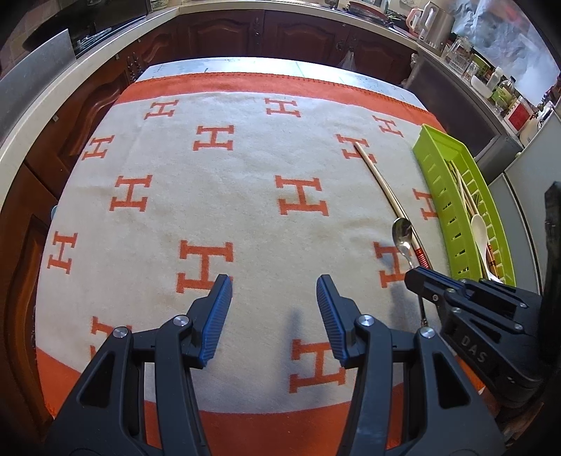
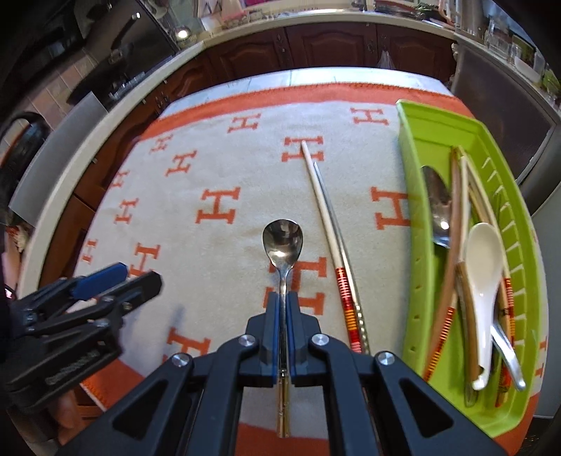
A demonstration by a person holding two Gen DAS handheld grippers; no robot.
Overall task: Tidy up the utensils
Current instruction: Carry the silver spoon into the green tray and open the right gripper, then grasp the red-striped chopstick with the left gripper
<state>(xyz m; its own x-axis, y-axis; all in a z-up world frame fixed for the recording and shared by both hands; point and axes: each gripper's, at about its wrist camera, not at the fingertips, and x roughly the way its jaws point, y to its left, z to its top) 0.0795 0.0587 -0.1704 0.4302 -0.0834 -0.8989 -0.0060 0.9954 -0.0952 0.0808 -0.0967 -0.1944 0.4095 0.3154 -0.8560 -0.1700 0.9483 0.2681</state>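
Note:
My right gripper (image 2: 282, 301) is shut on the handle of a metal spoon (image 2: 282, 242), whose bowl points away over the cloth. The spoon (image 1: 402, 233) and right gripper (image 1: 426, 277) also show in the left wrist view. A chopstick with red bands (image 2: 328, 224) lies on the cloth just right of the spoon, a thin metal one against it. The green tray (image 2: 417, 245) at the right holds a white soup spoon (image 2: 482, 266), a metal spoon and several chopsticks. My left gripper (image 1: 274, 291) is open and empty over the cloth; it shows at the left of the right wrist view (image 2: 119, 277).
An orange-and-cream cloth with H marks (image 1: 210, 210) covers the table. Dark wood cabinets (image 1: 291, 35) and a pale countertop wrap around the far side. Bottles and a kettle (image 1: 434, 21) stand on the counter at the far right.

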